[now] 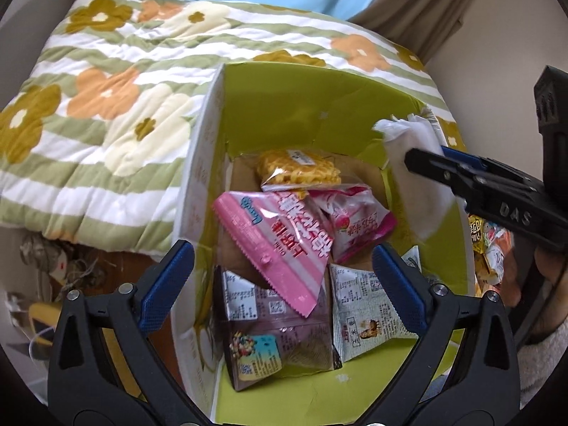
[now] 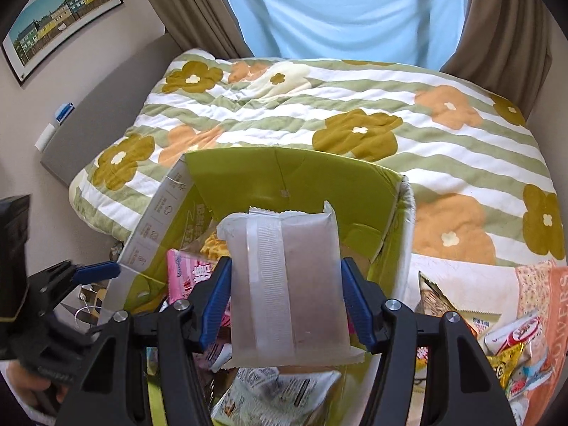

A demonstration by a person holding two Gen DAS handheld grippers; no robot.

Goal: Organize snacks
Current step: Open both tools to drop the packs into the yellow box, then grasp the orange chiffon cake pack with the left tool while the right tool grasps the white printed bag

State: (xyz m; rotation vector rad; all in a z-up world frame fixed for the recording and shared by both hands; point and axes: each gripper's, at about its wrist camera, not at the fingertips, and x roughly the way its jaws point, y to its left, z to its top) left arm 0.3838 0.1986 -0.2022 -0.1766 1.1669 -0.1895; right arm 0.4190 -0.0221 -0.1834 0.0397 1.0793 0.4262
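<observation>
A green cardboard box [image 1: 284,106] stands open on the bed and holds several snack packets: a yellow noodle pack [image 1: 298,168], a large pink pack [image 1: 280,241], a purple pack [image 1: 277,340] and a white printed pack [image 1: 369,319]. My left gripper [image 1: 282,252] hangs open over the box with nothing between its pads. Over the box's right side, my right gripper [image 2: 287,266] is shut on a translucent white snack packet [image 2: 287,284], held upright. In the left wrist view that right gripper [image 1: 443,167] and its white packet [image 1: 415,163] show above the box's right wall.
A striped quilt with flowers [image 2: 355,106] covers the bed behind the box [image 2: 301,184]. Several loose snack packets [image 2: 514,351] lie on an orange cloth to the right of the box. Brown curtains and a wall stand beyond the bed.
</observation>
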